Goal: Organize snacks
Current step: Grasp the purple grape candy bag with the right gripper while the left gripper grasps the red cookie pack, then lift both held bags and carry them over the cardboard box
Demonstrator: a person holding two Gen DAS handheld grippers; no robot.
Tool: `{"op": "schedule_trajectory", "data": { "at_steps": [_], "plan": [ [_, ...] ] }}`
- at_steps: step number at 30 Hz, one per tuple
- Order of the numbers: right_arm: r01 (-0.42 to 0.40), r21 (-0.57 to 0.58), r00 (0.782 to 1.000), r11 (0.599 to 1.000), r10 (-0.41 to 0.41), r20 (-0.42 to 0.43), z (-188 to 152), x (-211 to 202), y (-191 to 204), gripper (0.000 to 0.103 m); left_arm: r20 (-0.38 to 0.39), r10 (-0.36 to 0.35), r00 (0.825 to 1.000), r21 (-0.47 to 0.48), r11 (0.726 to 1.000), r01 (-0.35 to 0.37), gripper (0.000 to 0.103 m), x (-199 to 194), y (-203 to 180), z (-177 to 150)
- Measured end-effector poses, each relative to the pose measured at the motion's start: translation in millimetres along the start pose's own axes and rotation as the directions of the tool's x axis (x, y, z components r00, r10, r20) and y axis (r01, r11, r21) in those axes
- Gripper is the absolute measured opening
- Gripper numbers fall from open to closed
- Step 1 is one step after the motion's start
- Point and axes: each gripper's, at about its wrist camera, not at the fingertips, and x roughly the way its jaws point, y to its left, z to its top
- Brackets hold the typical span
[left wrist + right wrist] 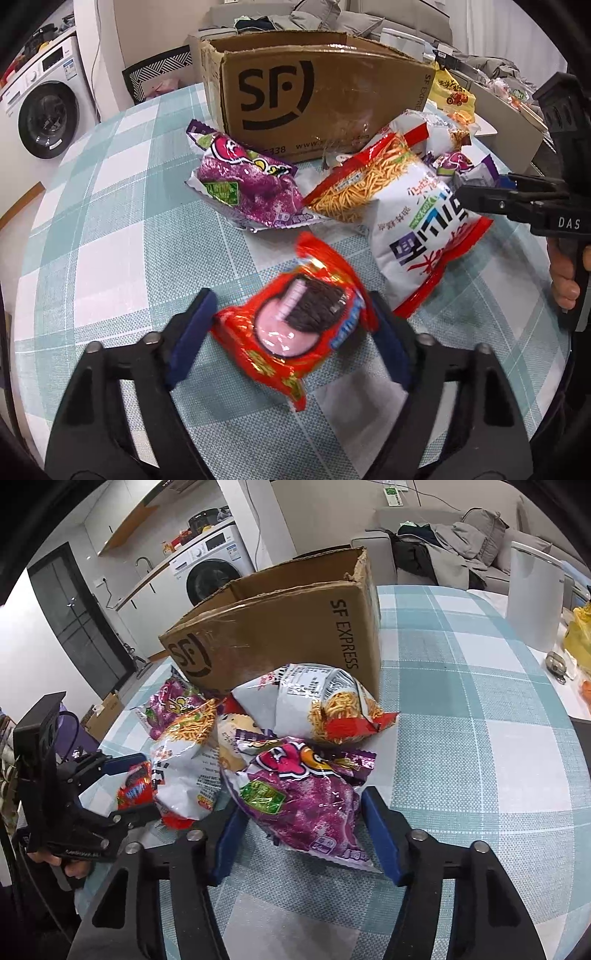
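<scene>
While both grippers sit low over the checked tablecloth (110,206), the scene reads so:
Left gripper (291,328): blue pads pressed against the sides of the red cookie packet (295,332), near the table's edge.
Right gripper (299,834): pinching the purple snack bag (303,797).
Noodle-snack bags (332,698): heaped before the open SF cardboard box (280,635).

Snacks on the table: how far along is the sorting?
Done: nothing visibly; box contents are hidden. In hand: left gripper straddles the red cookie pack, right gripper straddles a purple bag. Left: noodle bags and another purple bag.
</scene>
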Motion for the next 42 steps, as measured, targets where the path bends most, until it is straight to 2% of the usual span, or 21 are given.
{"op": "schedule_trajectory", "data": {
  "at_steps": [3, 5, 8, 22, 42],
  "plan": [
    [0.005, -0.008, 1.000, 1.000, -0.005, 0.007, -0.3, -1.2, 1.9, 0.060, 0.008, -0.018, 1.000, -0.007, 1.000, 0.018, 0.065, -1.9, 1.3, 0.8],
    [0.002, -0.008, 1.000, 1.000, -0.002, 0.010, -0.3, -1.6, 1.6, 0.059, 0.013, -0.037, 0.999, -0.008, 0.999, 0.037, 0.055, -3.4, 0.6, 1.4],
    [0.000, -0.012, 1.000, 1.000, 0.000, 0.013, -0.9, -1.9, 1.2, 0.057, 0.019, -0.041, 0.999, -0.001, 0.999, 0.042, 0.052, -3.8, -0.3, 1.6],
    [-0.046, -0.049, 0.998, 0.998, 0.047, 0.031, -1.0, -5.8, 9.6, 0.052, 0.063, -0.091, 0.994, -0.033, 0.995, 0.093, 0.050, -18.3, 4.5, 2.6],
    [-0.121, -0.039, 0.986, 0.992, 0.124, 0.110, 4.8, -26.3, 14.3, 0.051, 0.166, -0.081, 0.983, -0.081, 0.992, 0.096, 0.050, -53.6, 9.2, 11.0]
  ]
}}
